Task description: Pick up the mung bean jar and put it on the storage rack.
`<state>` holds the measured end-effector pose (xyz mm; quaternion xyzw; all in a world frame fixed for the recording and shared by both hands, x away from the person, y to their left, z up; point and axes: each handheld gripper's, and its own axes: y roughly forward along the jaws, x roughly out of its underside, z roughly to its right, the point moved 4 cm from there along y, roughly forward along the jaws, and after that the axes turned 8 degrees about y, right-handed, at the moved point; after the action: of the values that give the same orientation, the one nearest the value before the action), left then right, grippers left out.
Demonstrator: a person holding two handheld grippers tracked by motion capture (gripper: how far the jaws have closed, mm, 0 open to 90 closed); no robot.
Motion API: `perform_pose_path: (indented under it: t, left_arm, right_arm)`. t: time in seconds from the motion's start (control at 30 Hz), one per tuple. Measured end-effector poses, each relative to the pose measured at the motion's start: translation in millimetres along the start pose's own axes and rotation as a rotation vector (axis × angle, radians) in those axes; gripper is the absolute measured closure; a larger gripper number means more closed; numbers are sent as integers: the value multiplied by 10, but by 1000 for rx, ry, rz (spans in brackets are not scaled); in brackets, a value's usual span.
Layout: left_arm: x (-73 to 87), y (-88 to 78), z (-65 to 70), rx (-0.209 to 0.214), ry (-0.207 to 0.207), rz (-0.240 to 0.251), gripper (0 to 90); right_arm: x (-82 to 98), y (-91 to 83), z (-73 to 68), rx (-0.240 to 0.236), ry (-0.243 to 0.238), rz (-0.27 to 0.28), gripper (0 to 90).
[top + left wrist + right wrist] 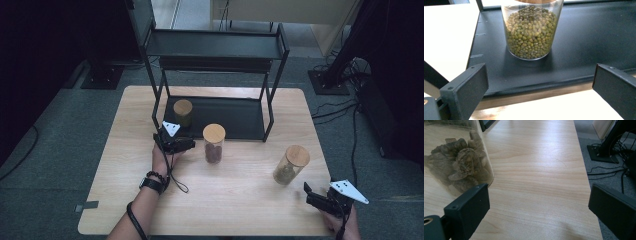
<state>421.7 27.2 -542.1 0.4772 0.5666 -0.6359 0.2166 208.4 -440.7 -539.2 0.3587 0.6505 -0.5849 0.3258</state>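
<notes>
The left claw [540,91] stands wide open with nothing between its jaws, just off the front edge of the black shelf tray [586,40]. The jar of green beans [531,30] stands upright on that tray, just beyond. The right claw [320,196], open and empty too, rests near the desk's [240,200] right corner, beside a jar of dried pieces [290,164].
</notes>
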Motion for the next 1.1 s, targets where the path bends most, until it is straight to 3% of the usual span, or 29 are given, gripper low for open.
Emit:
perform_pose_path:
  t: [1.1]
  left_arm:
    - [177, -265, -175, 14, -3, 6, 6]
  right_arm:
    - [0, 4, 2, 15, -3, -1, 32]
